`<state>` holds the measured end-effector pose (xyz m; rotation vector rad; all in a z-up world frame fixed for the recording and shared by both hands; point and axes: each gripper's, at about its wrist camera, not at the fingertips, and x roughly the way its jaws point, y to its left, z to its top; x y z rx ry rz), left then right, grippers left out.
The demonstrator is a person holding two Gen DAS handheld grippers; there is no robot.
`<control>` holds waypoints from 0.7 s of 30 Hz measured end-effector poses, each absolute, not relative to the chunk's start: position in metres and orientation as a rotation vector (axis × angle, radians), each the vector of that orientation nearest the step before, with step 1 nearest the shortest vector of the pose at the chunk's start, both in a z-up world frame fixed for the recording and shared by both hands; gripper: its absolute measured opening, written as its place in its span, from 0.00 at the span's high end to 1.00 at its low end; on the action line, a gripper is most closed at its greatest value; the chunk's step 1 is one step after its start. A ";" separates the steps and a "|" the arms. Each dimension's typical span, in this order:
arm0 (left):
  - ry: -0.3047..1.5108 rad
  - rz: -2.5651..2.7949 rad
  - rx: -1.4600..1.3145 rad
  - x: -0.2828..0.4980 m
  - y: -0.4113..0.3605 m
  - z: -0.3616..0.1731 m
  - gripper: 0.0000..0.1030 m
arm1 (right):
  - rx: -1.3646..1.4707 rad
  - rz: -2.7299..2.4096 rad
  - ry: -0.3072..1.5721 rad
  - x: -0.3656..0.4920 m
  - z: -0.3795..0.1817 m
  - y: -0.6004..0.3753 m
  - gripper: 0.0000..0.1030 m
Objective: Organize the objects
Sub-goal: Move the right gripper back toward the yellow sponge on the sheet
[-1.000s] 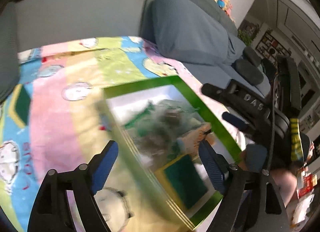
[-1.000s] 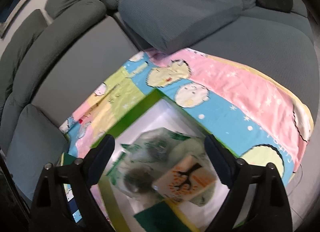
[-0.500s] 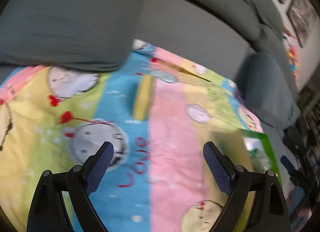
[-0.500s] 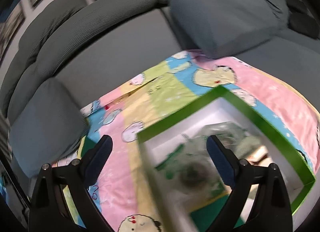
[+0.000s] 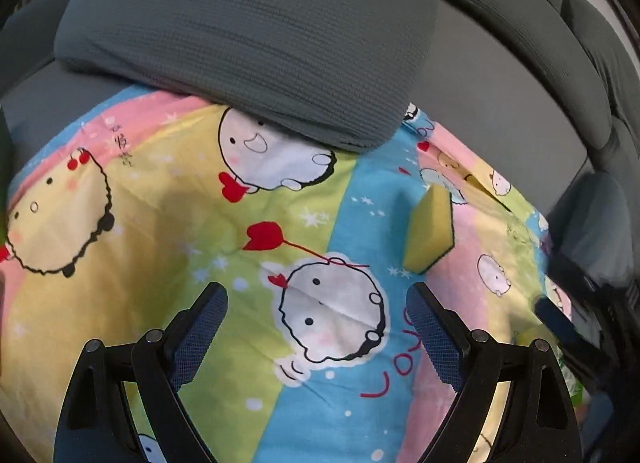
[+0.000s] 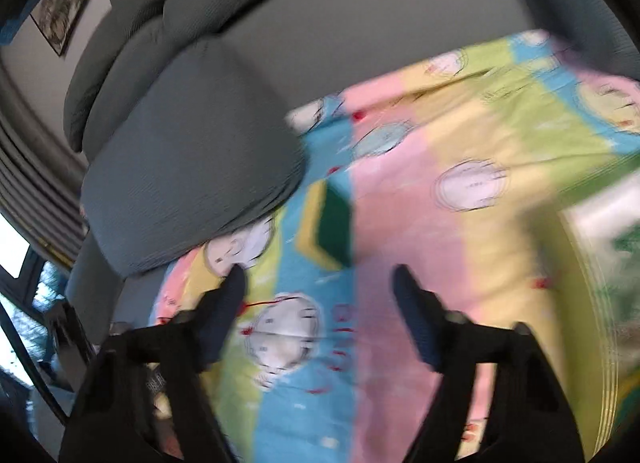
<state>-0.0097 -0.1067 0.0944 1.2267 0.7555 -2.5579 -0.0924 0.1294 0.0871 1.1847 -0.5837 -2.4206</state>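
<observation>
Swinging off the box toward the sponge, both wrist views now frame the blanket instead of the box contents. Left gripper is spread wide and empty; right gripper has just been closing, nothing between its fingers. Sponge lies loose on the blanket by the cushion, likely the next pick.

Striped blanket in pink, yellow, lime and sky blue with white cartoon faces, red hearts and small stars, plain grey ribbed cushion, grey sofa, yellow sponge with dark green top, green-rimmed white box, black grippers with navy pads
</observation>
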 end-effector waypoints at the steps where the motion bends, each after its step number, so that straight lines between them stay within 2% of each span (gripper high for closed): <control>1: 0.758 -2.563 1.228 -0.009 -0.106 0.095 0.11 | 1.215 -2.400 -0.588 -0.103 0.084 0.118 0.37; 4: 0.765 -2.586 1.222 -0.007 -0.105 0.098 0.11 | 1.254 -2.443 -0.543 -0.130 0.077 0.091 0.35; 10: 0.799 -2.565 1.226 -0.008 -0.110 0.095 0.11 | 1.364 -2.510 -0.363 -0.169 0.044 0.054 0.37; 11: 0.797 -2.560 1.224 -0.008 -0.111 0.095 0.11 | 1.399 -2.498 -0.338 -0.174 0.036 0.052 0.52; 12: 0.798 -2.556 1.222 -0.008 -0.111 0.095 0.11 | 1.431 -2.482 -0.315 -0.178 0.030 0.052 0.75; 13: 0.799 -2.553 1.223 -0.008 -0.111 0.095 0.11 | 1.468 -2.479 -0.298 -0.181 0.024 0.052 0.70; 18: 0.805 -2.541 1.248 -0.011 -0.107 0.093 0.11 | 1.465 -2.453 -0.443 -0.161 0.020 0.087 0.75; 21: 0.809 -2.539 1.264 -0.012 -0.105 0.091 0.11 | 1.490 -2.277 -0.610 -0.141 0.019 0.103 0.75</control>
